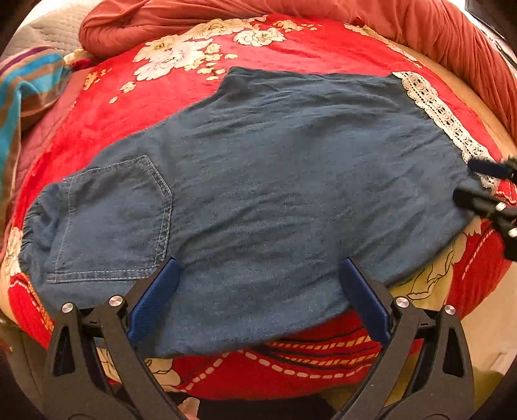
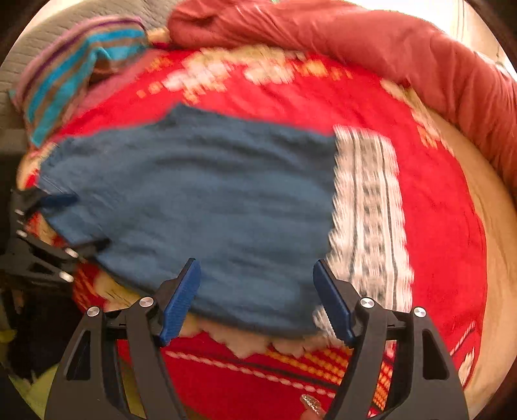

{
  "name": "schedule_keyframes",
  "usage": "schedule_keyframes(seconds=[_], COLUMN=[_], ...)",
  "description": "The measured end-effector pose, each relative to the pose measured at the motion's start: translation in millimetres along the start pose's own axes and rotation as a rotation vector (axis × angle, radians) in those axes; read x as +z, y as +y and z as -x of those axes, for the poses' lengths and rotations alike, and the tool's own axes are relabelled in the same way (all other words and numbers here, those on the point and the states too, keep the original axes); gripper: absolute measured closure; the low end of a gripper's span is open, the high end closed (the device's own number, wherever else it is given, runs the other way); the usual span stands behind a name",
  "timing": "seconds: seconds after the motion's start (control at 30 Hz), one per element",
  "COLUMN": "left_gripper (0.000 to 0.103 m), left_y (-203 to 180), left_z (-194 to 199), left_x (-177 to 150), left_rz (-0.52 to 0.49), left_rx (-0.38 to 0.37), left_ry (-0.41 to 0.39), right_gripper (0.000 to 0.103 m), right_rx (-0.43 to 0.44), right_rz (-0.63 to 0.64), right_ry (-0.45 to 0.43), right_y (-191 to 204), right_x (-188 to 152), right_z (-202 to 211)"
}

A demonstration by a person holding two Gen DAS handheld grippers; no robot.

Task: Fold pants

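Blue denim pants (image 1: 258, 181) lie flat on a red flowered blanket (image 1: 274, 51). A back pocket (image 1: 113, 219) and the gathered waistband are at the left, and a white lace hem (image 1: 436, 113) is at the right. My left gripper (image 1: 261, 281) is open over the pants' near edge, with nothing pinched between its blue pads. My right gripper (image 1: 475, 181) shows at the right by the lace hem. In the blurred right wrist view the pants (image 2: 200, 194) and lace hem (image 2: 368, 210) fill the middle. There my right gripper (image 2: 255, 268) is open above the near edge, and my left gripper (image 2: 77, 223) is open at the left.
A rolled orange-red quilt (image 1: 290, 16) runs along the back and right side. A striped blue and brown cloth (image 1: 29, 90) lies at the left, with a grey quilted cover (image 1: 48, 32) behind it. Bare beige mattress (image 2: 497, 226) shows at the right edge.
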State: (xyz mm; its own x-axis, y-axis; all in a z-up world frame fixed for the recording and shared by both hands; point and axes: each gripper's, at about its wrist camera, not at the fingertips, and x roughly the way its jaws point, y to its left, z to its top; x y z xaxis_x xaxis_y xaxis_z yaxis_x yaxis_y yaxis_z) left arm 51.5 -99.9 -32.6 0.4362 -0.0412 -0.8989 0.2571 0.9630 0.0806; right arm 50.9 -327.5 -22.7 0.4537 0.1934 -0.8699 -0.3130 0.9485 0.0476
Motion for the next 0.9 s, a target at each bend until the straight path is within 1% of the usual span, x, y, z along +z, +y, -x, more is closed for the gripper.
schedule_keyframes(seconds=[0.03,0.07,0.2,0.3,0.4,0.47,0.6,0.67,0.73,0.83,0.9], left_gripper=[0.01,0.01,0.01,0.01,0.01,0.01,0.01,0.01,0.01,0.01,0.01], left_y=[1.2,2.6,5.2,8.8,7.2,6.3,4.5,1.8,-4.3,-15.7,-24.7], left_z=[-0.3,-0.9,1.4,18.2,33.7,39.7,46.8,48.5,51.5,49.8,44.8], left_x=[0.1,0.0,-0.2,-0.9,4.5,9.4,23.4,35.4,47.4,64.2,77.6], left_rz=[0.006,0.014,0.021,0.052,0.049,0.046,0.047,0.036,0.012,-0.035,-0.068], left_rx=[-0.008,-0.016,-0.027,-0.076,-0.063,-0.06,-0.056,-0.05,-0.055,-0.041,-0.051], left_ry=[0.0,0.001,-0.011,-0.069,-0.117,-0.135,-0.162,-0.169,-0.183,-0.191,-0.181], right_gripper=[0.032,0.032,0.028,0.025,0.024,0.023,0.023,0.023,0.023,0.023,0.023], right_rx=[0.012,0.034,0.047,0.097,0.099,0.093,0.075,0.065,0.057,0.051,0.052], right_rz=[-0.02,-0.046,-0.059,-0.109,-0.149,-0.168,-0.19,-0.201,-0.218,-0.248,-0.267], right_ry=[0.012,-0.002,-0.003,-0.034,-0.073,-0.09,-0.115,-0.12,-0.125,-0.125,-0.124], right_y=[-3.5,-6.7,-6.2,-14.8,-25.9,-32.5,-45.4,-52.9,-62.3,-73.5,-79.4], right_x=[-3.8,-7.8,-5.1,-0.2,3.2,3.5,-0.8,-3.5,-7.1,-12.7,-16.5], right_z=[-4.2,-4.9,-1.7,10.6,25.2,32.3,43.9,47.0,50.1,50.7,50.3])
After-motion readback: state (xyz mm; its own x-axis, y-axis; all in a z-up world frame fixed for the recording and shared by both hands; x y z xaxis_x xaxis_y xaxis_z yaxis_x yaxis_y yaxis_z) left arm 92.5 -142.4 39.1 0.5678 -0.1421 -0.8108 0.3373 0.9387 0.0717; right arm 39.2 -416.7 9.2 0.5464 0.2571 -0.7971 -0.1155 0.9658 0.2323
